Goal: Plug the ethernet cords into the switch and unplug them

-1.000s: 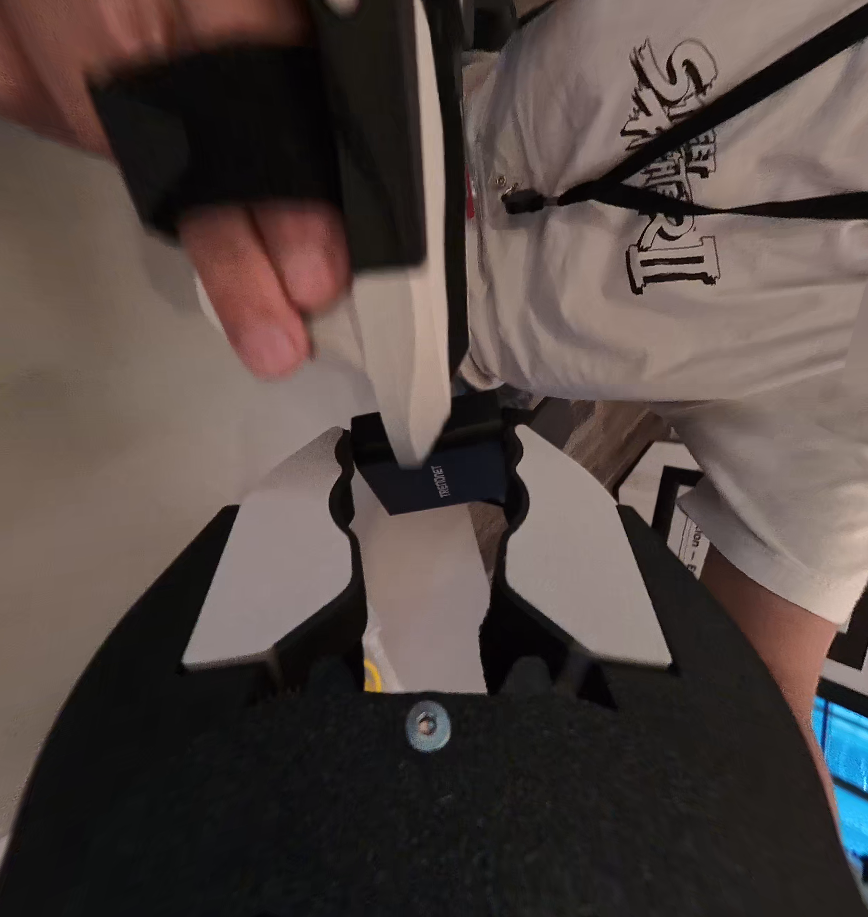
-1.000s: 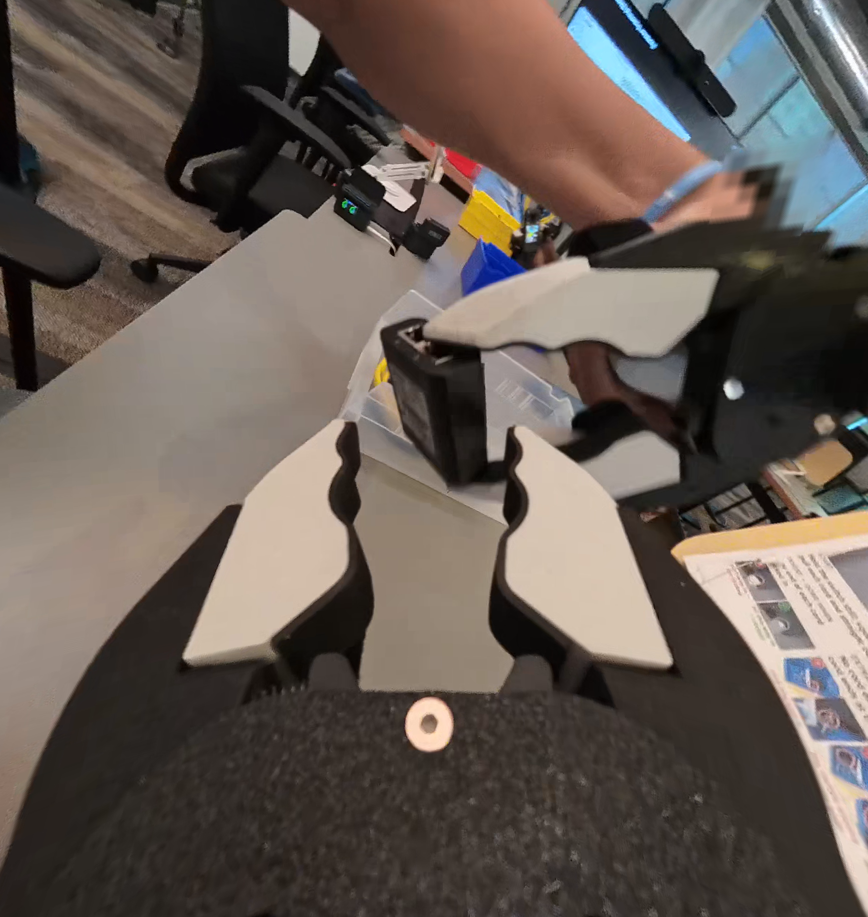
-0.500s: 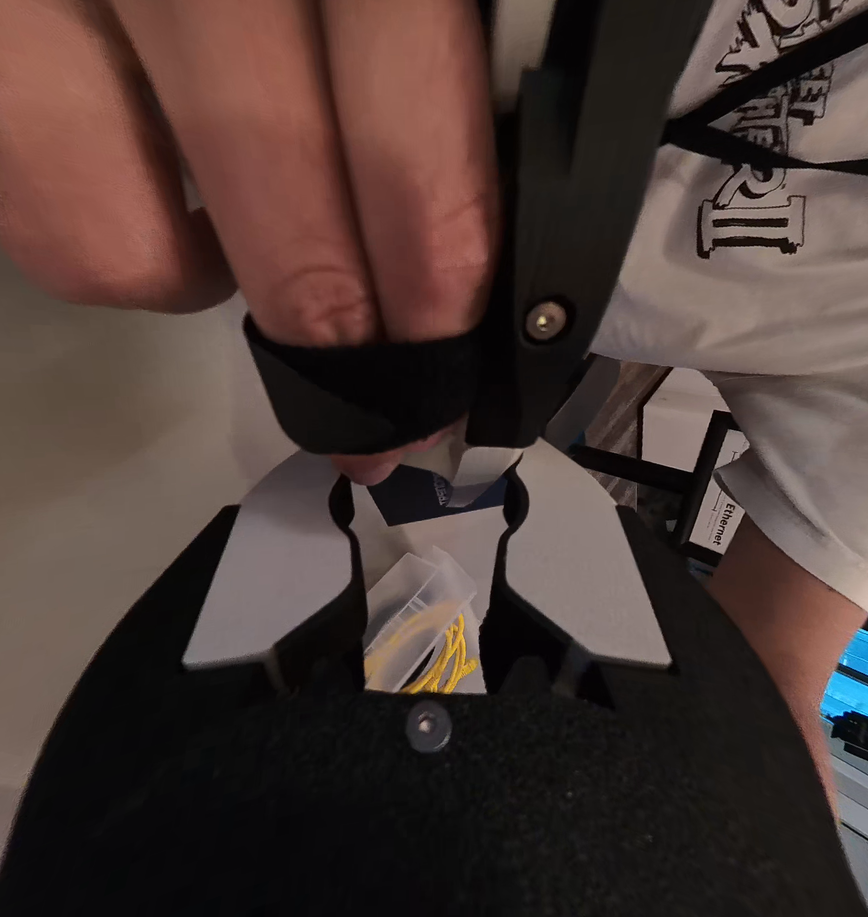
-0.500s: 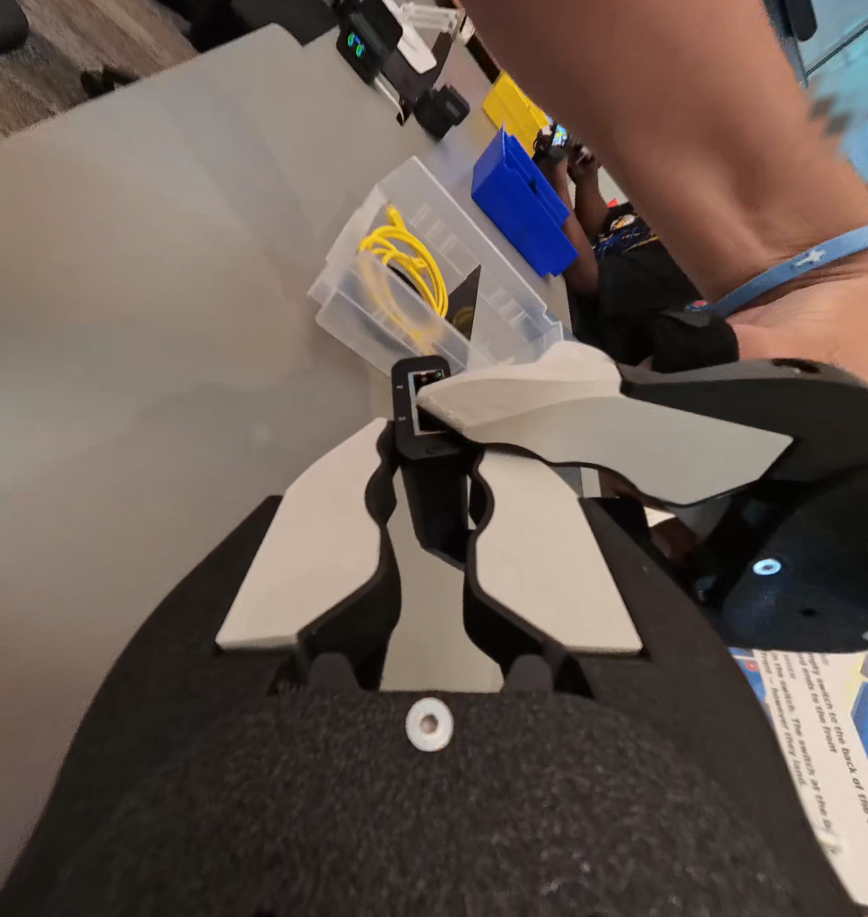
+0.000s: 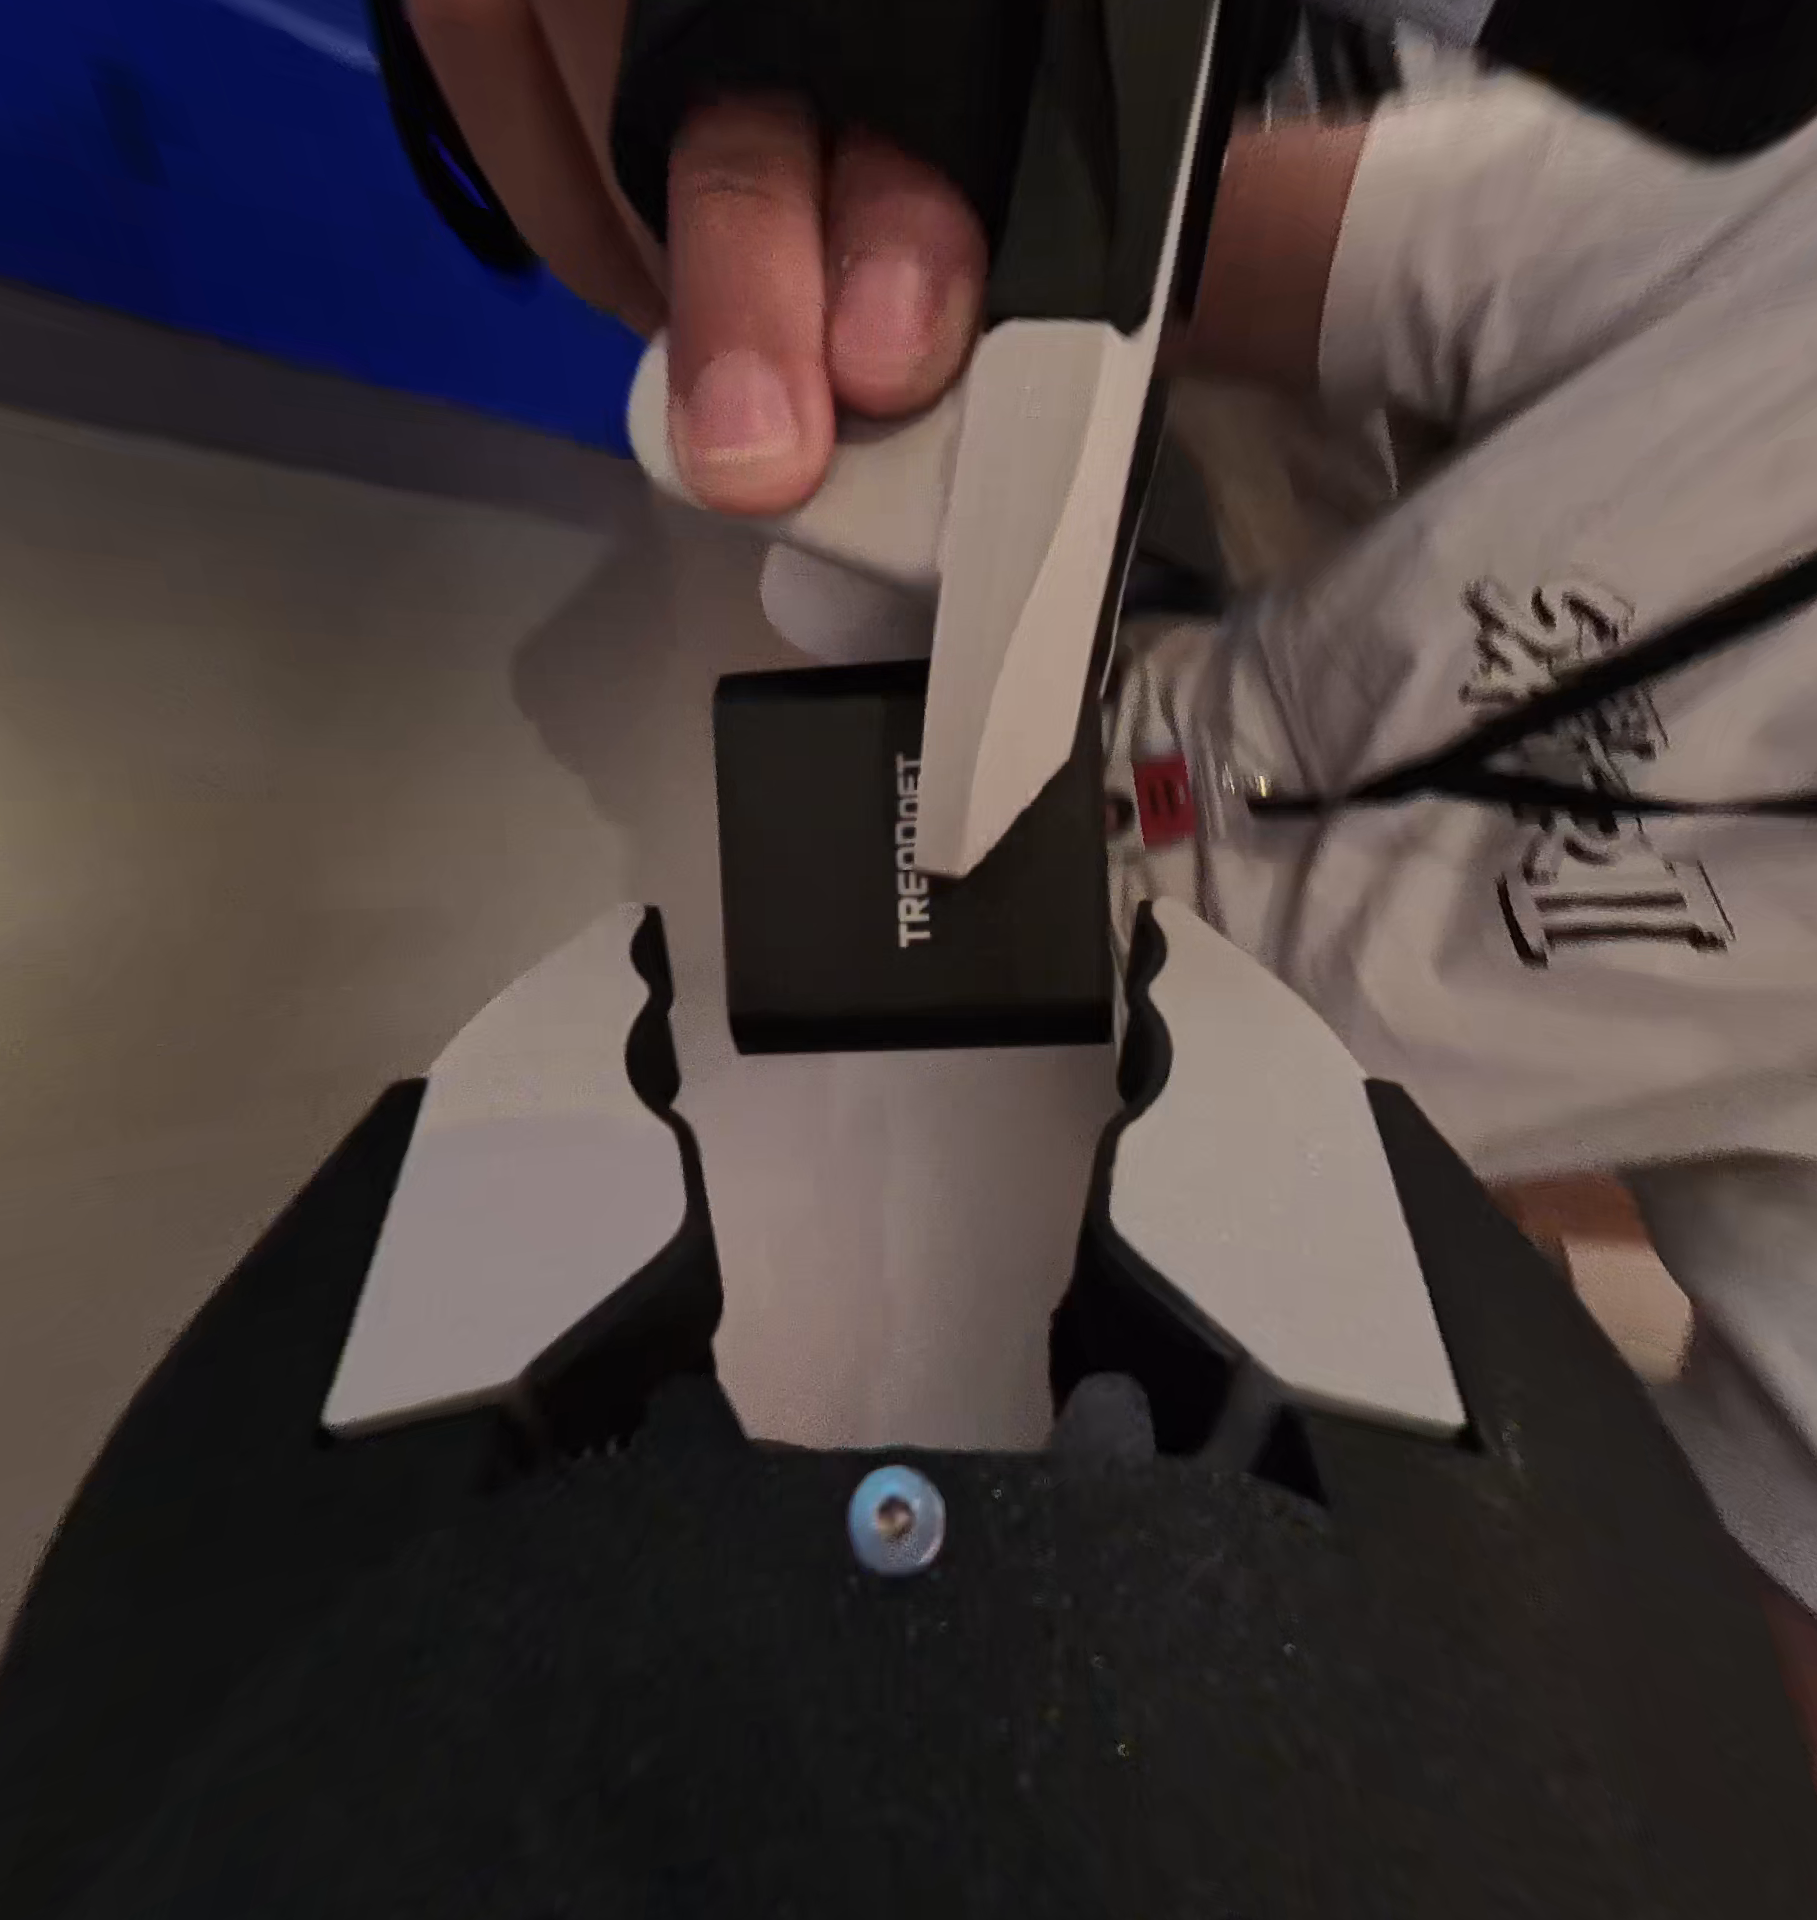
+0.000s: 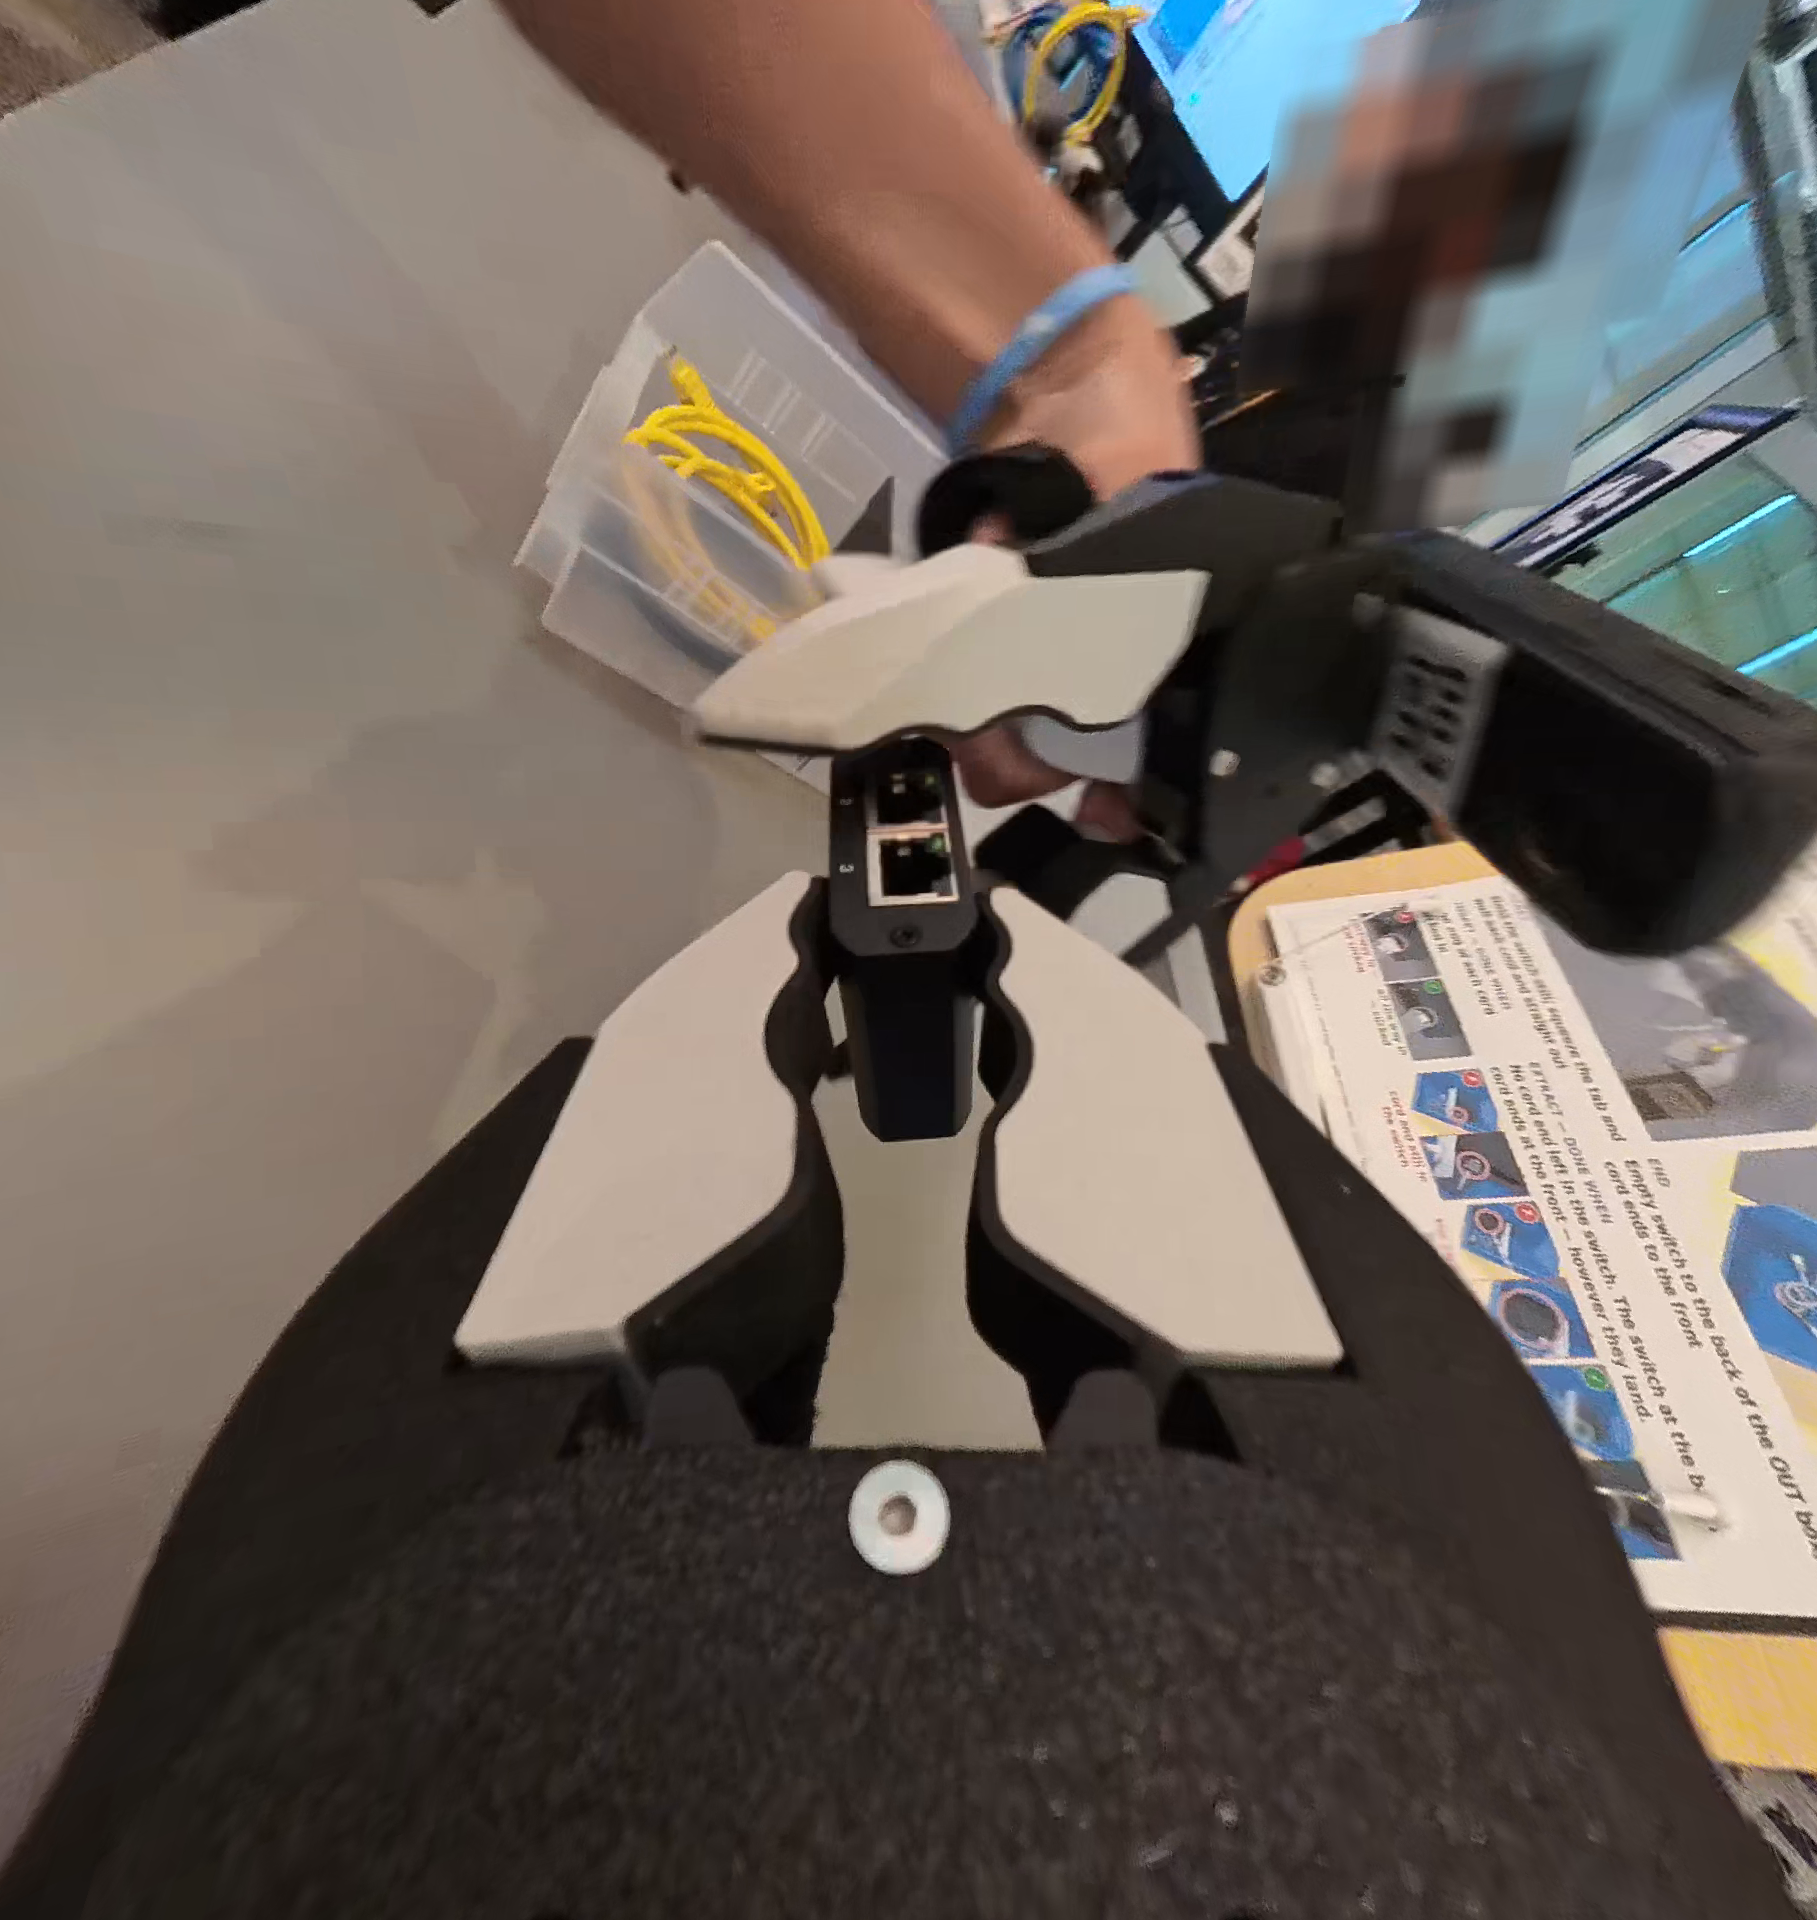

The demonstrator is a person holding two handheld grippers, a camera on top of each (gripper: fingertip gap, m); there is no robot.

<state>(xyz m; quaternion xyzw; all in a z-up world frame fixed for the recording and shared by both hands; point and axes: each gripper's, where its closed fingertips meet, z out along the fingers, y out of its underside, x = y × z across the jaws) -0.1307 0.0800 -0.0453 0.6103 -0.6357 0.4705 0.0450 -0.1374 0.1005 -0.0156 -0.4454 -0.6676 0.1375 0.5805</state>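
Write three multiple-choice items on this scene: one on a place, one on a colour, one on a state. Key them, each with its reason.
1. Where do the cords lie?
A. in the clear plastic box
B. plugged into the switch
C. on the printed sheet

2. What colour are the cords?
A. red
B. yellow
C. green

3. How do the right tongs stand?
A. wide open
B. shut on a cord
C. shut on the switch

Key: A, the cords coil inside the clear plastic box on the table; B, they show bright yellow; C, the right tongs press both sides of the black switch, whose visible ports are empty.
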